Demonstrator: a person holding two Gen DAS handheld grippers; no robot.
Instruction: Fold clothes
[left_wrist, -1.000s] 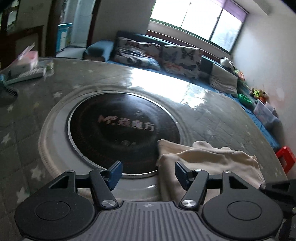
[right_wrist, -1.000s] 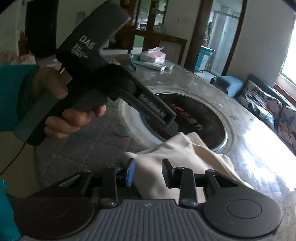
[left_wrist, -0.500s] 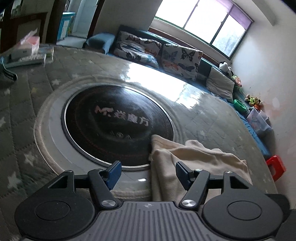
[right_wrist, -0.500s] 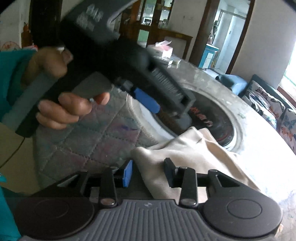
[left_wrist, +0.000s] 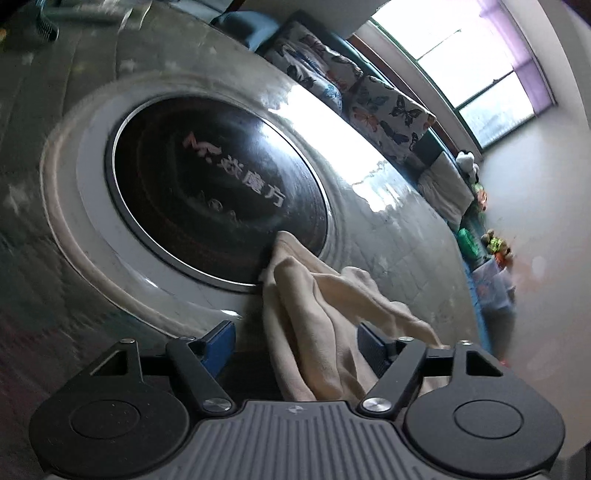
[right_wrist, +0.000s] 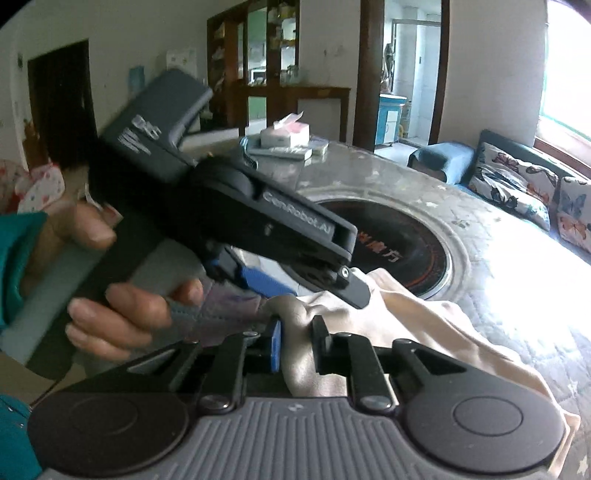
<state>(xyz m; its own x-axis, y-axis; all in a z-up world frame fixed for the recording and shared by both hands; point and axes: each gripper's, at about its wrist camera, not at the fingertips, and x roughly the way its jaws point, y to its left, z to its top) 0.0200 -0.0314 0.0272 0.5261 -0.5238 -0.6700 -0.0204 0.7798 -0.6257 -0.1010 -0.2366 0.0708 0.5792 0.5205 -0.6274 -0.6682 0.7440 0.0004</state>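
A cream garment (left_wrist: 317, 325) lies bunched on the round table, one corner over the rim of the black glass disc (left_wrist: 218, 184). My left gripper (left_wrist: 295, 343) is open, its fingers on either side of the cloth, tilted. In the right wrist view the same garment (right_wrist: 424, 325) spreads to the right. My right gripper (right_wrist: 297, 345) is shut on a raised fold of it. The left gripper's body (right_wrist: 258, 221), held in a hand, reaches down to the cloth just beyond my right fingertips.
The table has a grey quilted cover (right_wrist: 498, 236). A tissue box (right_wrist: 284, 133) and a remote lie at its far side. A sofa with butterfly cushions (left_wrist: 373, 99) stands beyond the table under the window.
The left gripper dropped and tilted closer over the cloth, its fingers now straddling it. The right gripper narrowed onto the fold and lifted it a little.
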